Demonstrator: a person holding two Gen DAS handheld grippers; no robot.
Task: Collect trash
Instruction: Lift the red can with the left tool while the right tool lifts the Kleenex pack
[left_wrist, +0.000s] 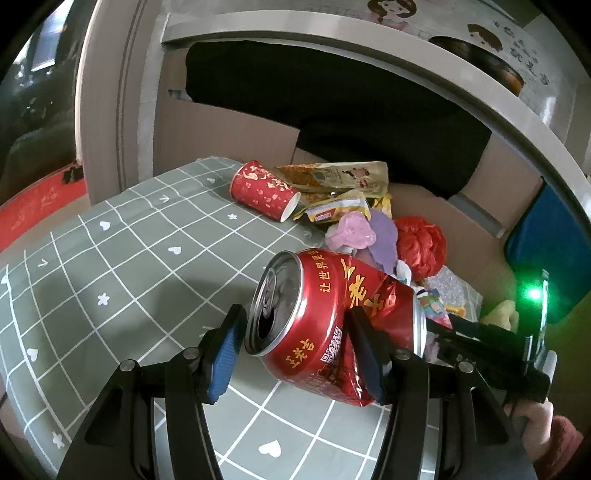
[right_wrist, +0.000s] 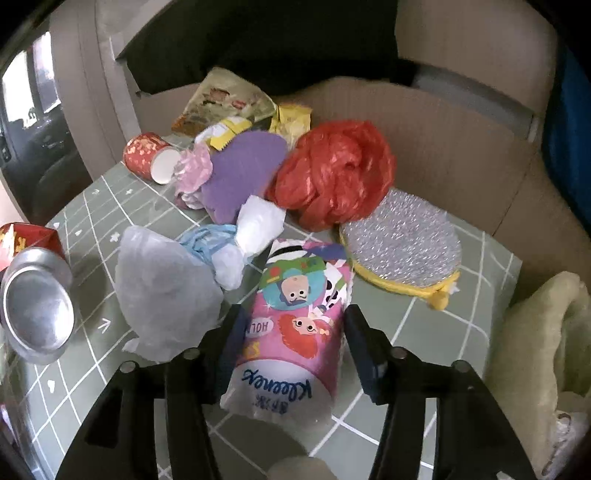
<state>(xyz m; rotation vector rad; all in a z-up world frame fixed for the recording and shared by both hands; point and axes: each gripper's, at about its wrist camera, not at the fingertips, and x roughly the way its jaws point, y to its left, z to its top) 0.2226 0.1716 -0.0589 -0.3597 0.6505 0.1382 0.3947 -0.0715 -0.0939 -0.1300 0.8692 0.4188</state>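
**Dented can in the left tongs, tissue pack between the right**

Left wrist view: the left tongs (left_wrist: 295, 350) grip a dented red drink can (left_wrist: 332, 325) lying on its side, its opened top toward the left pad and the right finger (left_wrist: 364, 350) pressed into the crumpled wall. The can hangs over a green checked tabletop (left_wrist: 110, 266). At 12 o'clock from the can lies a litter pile: a red paper cup (left_wrist: 264, 190) on its side, a yellow-green snack wrapper (left_wrist: 340, 175) just behind it, a pink crumpled piece (left_wrist: 352, 230) touching a purple one (left_wrist: 384, 236), and a red plastic bag (left_wrist: 421, 243) at 1 o'clock. A brown cardboard box (left_wrist: 229, 133) stands behind the pile. At 3 o'clock the other gripper shows as a dark body with a green light (left_wrist: 533, 293).

Right wrist view: the right tongs (right_wrist: 293, 339) stand apart around a pink Kleenex tissue pack (right_wrist: 295, 325) lying on the tabletop (right_wrist: 424, 332); neither pad clearly presses it, with a gap at the right finger (right_wrist: 364, 347). At 10 o'clock from the pack sits a pale crumpled bag (right_wrist: 162, 284), and at 9 o'clock the can's silver base (right_wrist: 37, 306). The red bag (right_wrist: 332, 173) lies at 12 o'clock, a silver scouring pad (right_wrist: 402, 243) with a yellow rim at 2 o'clock, the purple piece (right_wrist: 240, 173) at 11 o'clock, and the paper cup (right_wrist: 151, 157) farther off.
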